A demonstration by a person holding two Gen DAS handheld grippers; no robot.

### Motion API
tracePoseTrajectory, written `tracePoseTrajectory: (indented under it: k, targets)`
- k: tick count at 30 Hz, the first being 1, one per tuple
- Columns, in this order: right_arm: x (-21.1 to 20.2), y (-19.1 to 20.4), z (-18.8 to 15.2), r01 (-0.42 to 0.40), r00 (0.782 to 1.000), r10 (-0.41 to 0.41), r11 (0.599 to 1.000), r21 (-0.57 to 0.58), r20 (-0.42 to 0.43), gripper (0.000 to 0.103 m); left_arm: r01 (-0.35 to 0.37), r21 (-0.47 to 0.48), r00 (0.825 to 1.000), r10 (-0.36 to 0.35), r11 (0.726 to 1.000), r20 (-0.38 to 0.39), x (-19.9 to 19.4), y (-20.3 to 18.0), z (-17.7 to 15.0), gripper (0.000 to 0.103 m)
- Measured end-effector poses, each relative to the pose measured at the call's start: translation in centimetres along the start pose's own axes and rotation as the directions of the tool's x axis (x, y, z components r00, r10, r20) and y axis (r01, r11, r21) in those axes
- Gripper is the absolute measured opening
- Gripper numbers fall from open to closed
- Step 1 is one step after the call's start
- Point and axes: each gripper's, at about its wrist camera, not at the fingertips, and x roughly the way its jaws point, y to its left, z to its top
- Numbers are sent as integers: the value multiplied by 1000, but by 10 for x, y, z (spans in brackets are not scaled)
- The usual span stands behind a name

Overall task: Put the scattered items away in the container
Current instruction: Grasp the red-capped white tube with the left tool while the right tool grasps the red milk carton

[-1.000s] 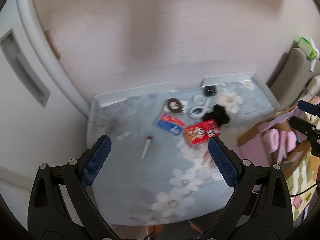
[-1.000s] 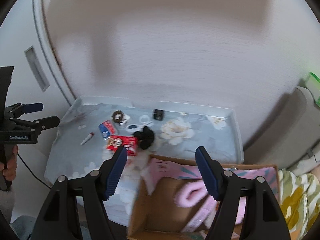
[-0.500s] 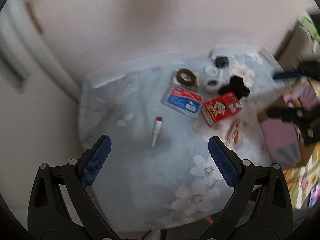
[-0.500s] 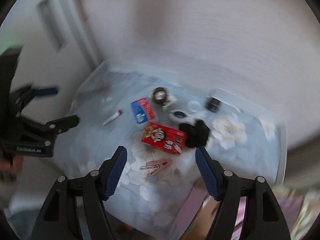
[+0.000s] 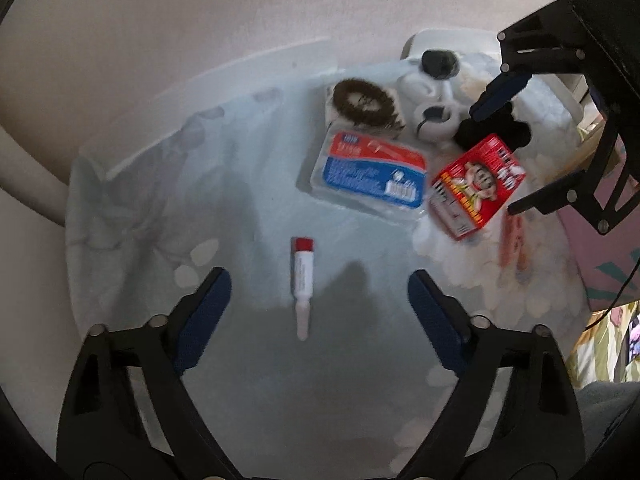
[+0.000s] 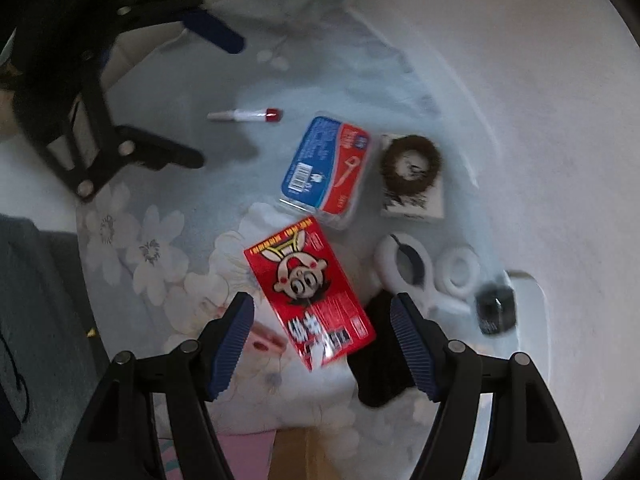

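Clutter lies on our floral cloth [image 5: 168, 360]. Our left gripper [image 5: 316, 312] is closing around the red-capped tube [image 5: 302, 280] without touching it; our right gripper [image 6: 324, 344] hangs released, 2 fingers astride the red packet [image 6: 310, 292]

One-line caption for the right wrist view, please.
Right gripper above the red packet, jaws open either side of it, other clutter scattered on the floral cloth.

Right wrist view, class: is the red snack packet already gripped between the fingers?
No: the red snack packet lies flat on the floral cloth, with the right gripper open above it and both pads clear.
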Motion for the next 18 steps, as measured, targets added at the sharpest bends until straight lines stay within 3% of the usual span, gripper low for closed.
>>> tracePoseTrajectory:
  k: [7, 14, 18]
  targets:
    - [17, 5, 3, -26, 1000, 26, 996, -80, -4, 67, -8, 14, 1000, 8, 1000, 11, 9, -4, -9, 61]
    - [30, 14, -1, -44, 998, 39, 991, -130, -41, 67, 9, 33, 1000, -9, 999, 9, 17, -6, -11, 29]
    - [36, 16, -2, -63, 997, 58, 990, -125, -43, 67, 14, 46, 1000, -15, 999, 13, 20, -8, -10, 25]
